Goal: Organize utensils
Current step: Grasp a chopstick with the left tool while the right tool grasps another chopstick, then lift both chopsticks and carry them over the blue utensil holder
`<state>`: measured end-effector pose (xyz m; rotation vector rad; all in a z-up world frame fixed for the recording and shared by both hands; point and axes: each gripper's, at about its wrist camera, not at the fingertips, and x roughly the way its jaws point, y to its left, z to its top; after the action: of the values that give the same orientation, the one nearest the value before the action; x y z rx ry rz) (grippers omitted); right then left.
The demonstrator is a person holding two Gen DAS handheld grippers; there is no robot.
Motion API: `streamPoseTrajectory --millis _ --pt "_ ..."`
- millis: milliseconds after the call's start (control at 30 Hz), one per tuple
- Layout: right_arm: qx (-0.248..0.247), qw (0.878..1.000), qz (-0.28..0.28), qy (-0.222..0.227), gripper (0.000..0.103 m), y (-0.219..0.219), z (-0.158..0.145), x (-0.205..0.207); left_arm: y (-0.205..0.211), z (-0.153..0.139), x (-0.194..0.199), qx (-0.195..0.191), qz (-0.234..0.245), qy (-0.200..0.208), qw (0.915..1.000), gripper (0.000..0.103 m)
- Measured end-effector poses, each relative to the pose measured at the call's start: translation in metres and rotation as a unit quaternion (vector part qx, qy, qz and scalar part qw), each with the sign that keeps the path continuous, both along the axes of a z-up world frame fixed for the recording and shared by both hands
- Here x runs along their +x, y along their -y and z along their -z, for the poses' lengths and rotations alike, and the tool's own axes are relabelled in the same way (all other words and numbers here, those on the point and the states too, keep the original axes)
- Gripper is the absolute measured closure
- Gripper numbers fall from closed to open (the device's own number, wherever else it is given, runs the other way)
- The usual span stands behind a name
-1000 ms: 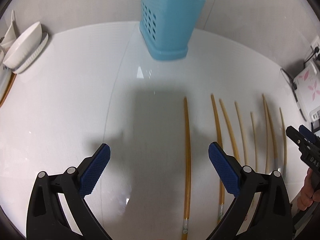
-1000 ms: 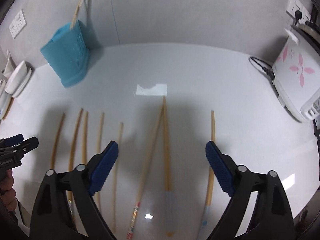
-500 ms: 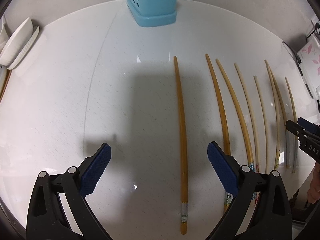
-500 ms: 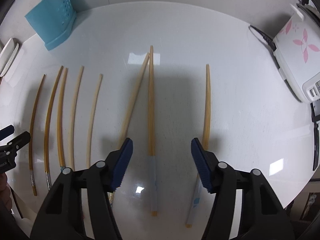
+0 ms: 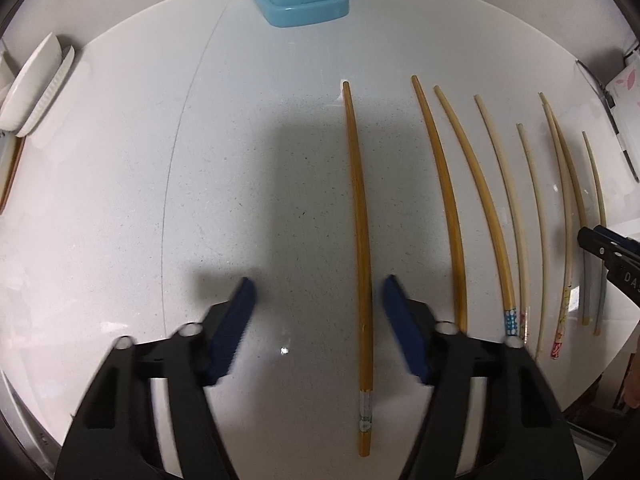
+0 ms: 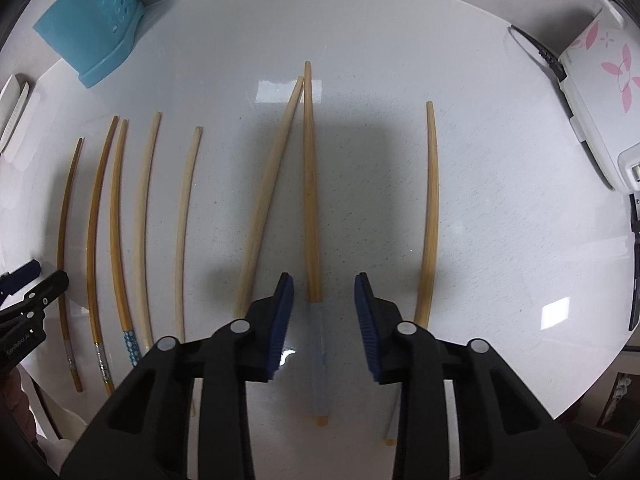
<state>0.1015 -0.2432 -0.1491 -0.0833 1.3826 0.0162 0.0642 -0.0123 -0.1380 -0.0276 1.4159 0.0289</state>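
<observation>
Several wooden chopsticks lie side by side on the white table [image 5: 120, 200]. A dark amber chopstick [image 5: 359, 220] runs between the blue pads of my left gripper [image 5: 319, 284], nearer the right pad. The jaws are closing and neither pad touches it. My right gripper [image 6: 323, 280] straddles a chopstick with a pale grey end [image 6: 310, 200]. Its jaws are closing too, with small gaps on both sides. The blue perforated utensil holder [image 5: 300, 0] stands at the far edge, upper left [image 6: 92, 28] in the right wrist view.
White dishes [image 5: 36, 88] lean at the far left. A white appliance with pink flowers [image 6: 600, 80] and its black cable [image 6: 536, 48] sit at the right. The other chopsticks [image 6: 144, 220] lie between the two grippers. The table's front edge is close below.
Both grippers have sunk toward the table and tipped to look straight down. Both pairs of jaws have narrowed, each around one chopstick; the right pair narrowed more.
</observation>
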Motion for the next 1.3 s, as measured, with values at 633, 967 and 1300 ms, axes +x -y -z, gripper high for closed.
streamPoseTrajectory --millis 633,967,1300 --pt "0.015 0.999 0.028 -0.003 0.097 0.016 -0.007 0.006 -0.010 -0.027 -0.005 -0.027 -0.008 0.012 0.9995 0.097" --pt "0.038 0.998 0.025 0.044 0.097 0.005 -0.047 0.005 -0.025 -0.071 -0.007 -0.032 -0.020 0.060 0.9975 0.097" --pt "0.064 0.994 0.004 0.091 0.097 -0.017 -0.081 0.015 -0.030 -0.121 0.002 -0.033 -0.031 0.113 0.9926 0.097"
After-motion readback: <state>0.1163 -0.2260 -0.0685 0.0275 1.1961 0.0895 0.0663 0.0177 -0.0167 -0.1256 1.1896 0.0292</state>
